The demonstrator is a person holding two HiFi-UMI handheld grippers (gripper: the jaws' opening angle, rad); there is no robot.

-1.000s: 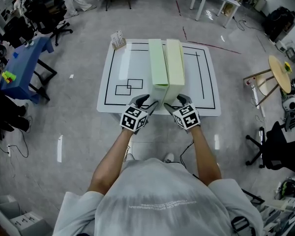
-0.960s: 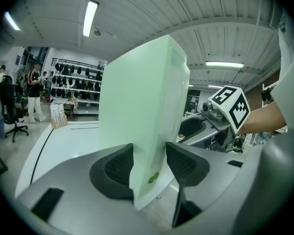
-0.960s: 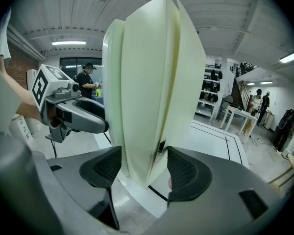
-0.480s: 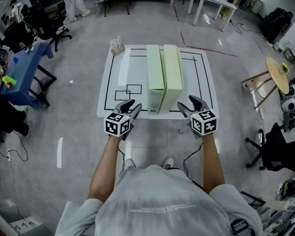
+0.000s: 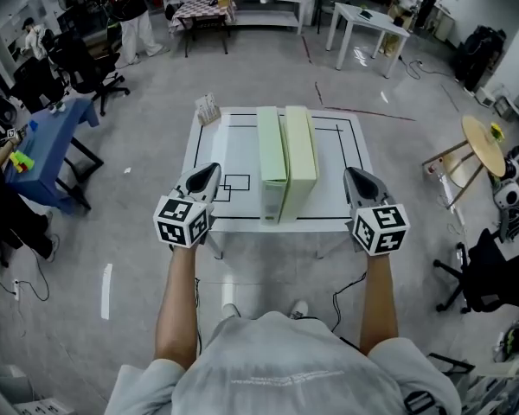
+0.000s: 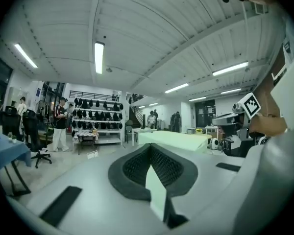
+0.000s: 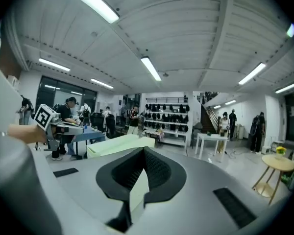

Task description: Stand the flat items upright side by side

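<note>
Two pale green flat boxes, the left box (image 5: 272, 156) and the right box (image 5: 300, 156), stand upright on their long edges, pressed side by side down the middle of the white table (image 5: 233, 141). They also show as a pale slab (image 6: 174, 138) in the left gripper view and as a slab (image 7: 118, 145) in the right gripper view. My left gripper (image 5: 209, 173) hangs raised at the table's near left, clear of the boxes. My right gripper (image 5: 355, 176) is raised at the near right. Both have just been closing and are shut, with nothing between them.
A small card stand (image 5: 208, 108) sits at the table's far left corner. A blue table (image 5: 48, 124) and office chairs lie to the left. A round wooden stool (image 5: 484, 138) stands to the right, and a white desk (image 5: 368, 17) stands behind. People stand along the back shelves.
Both grippers have lifted away from the boxes' near ends, spread outward to either side and closed their jaws. The two boxes stay standing where they were.
</note>
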